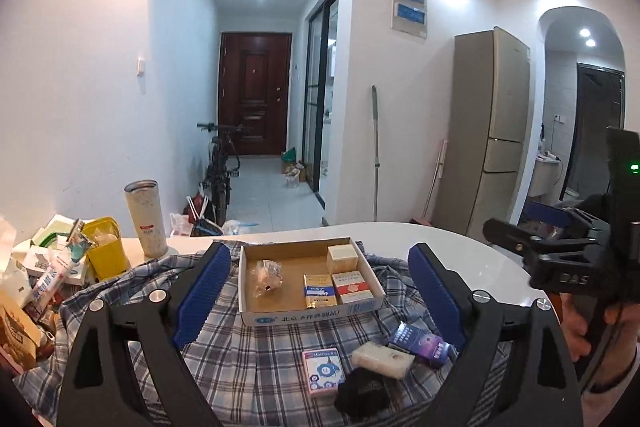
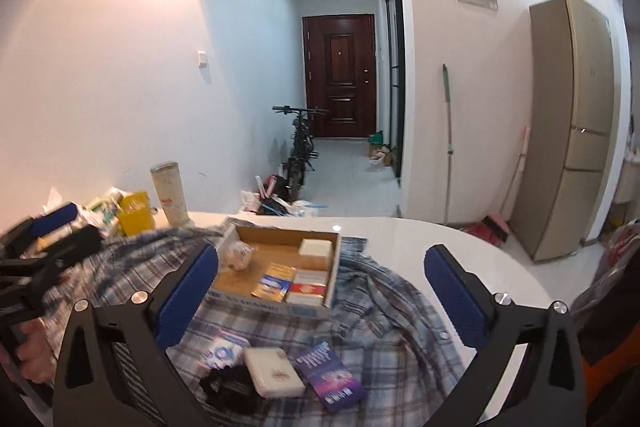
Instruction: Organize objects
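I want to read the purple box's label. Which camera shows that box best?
The right wrist view: the purple box lies whole and near on the plaid cloth. In the left wrist view the box is smaller, and a blue finger pad covers part of it.

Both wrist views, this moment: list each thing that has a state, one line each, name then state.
left gripper: open, nothing between the pads
right gripper: open, empty
cardboard box: open-topped, partly filled
gold box: lying flat inside the cardboard box
purple box: lying on the plaid cloth, outside the box
tumbler: upright
front door: closed
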The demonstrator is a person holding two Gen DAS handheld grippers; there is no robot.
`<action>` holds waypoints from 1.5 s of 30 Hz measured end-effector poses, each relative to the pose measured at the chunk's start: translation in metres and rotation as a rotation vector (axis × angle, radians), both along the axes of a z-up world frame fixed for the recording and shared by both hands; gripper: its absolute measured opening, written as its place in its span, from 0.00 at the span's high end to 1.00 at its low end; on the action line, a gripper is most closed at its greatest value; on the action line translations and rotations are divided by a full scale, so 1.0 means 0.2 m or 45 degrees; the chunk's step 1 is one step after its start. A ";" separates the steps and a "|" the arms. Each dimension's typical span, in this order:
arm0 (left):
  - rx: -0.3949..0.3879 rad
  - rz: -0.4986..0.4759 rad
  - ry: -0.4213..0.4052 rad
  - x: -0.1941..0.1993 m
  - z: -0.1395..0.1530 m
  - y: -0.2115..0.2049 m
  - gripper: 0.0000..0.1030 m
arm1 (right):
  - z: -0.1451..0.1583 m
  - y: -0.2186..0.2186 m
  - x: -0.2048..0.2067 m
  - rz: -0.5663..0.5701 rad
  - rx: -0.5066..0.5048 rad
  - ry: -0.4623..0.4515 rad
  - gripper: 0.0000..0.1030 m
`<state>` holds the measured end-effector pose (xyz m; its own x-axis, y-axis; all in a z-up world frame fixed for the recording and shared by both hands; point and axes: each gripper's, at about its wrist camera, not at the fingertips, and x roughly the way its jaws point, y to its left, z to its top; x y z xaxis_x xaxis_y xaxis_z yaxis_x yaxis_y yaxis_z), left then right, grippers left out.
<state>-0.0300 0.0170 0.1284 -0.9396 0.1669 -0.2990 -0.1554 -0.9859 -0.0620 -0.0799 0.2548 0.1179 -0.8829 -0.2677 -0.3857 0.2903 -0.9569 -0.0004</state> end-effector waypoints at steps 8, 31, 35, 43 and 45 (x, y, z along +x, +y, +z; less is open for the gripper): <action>-0.077 0.048 0.125 0.11 -0.02 0.04 0.00 | -0.04 0.05 0.04 0.033 -0.075 -0.055 0.00; 0.036 -0.001 -0.263 -0.18 -0.40 0.06 0.00 | -0.45 0.02 -0.22 0.110 -0.038 -0.398 0.00; 0.012 0.010 -0.313 -0.24 -0.48 0.08 0.00 | -0.54 0.02 -0.29 0.103 -0.034 -0.456 0.00; -0.057 0.022 -0.337 -0.32 -0.62 0.12 0.00 | -0.79 0.08 -0.37 0.066 0.039 -0.642 0.00; -0.063 0.018 -0.360 -0.34 -0.64 0.13 0.00 | -0.84 0.09 -0.39 0.055 0.048 -0.682 0.05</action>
